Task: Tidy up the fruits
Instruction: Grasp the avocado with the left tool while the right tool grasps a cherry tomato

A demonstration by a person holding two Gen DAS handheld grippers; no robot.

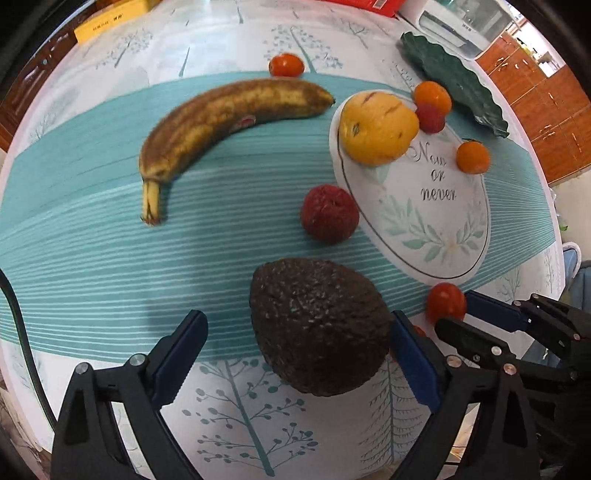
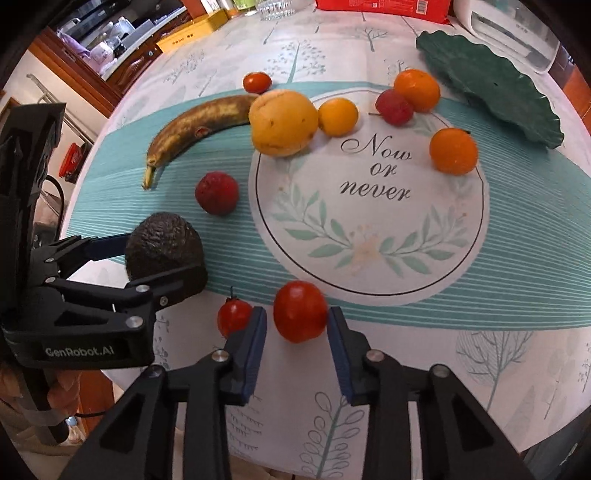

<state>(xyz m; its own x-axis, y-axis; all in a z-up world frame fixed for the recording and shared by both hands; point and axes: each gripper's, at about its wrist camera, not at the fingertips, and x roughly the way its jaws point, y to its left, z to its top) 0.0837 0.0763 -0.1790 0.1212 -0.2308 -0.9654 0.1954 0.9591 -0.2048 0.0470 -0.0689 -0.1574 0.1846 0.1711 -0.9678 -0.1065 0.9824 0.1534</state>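
Observation:
A dark avocado (image 1: 317,328) lies between the open fingers of my left gripper (image 1: 295,354), close to the right pad; it also shows in the right wrist view (image 2: 164,245). My right gripper (image 2: 297,347) is open around a red tomato (image 2: 300,311), with small gaps on both sides. A smaller cherry tomato (image 2: 233,315) sits just left of its left finger. The white "Now or never" plate (image 2: 369,229) holds a yellow fruit (image 2: 283,123), oranges (image 2: 453,150) and a small red fruit (image 2: 393,107). A brown banana (image 1: 221,122) and a red fruit (image 1: 328,214) lie on the teal mat.
A dark green leaf-shaped dish (image 2: 491,88) stands at the back right. Another tomato (image 2: 257,82) lies behind the banana. A yellow box (image 1: 110,18), a red package (image 2: 384,7) and a white appliance (image 2: 509,29) line the far table edge.

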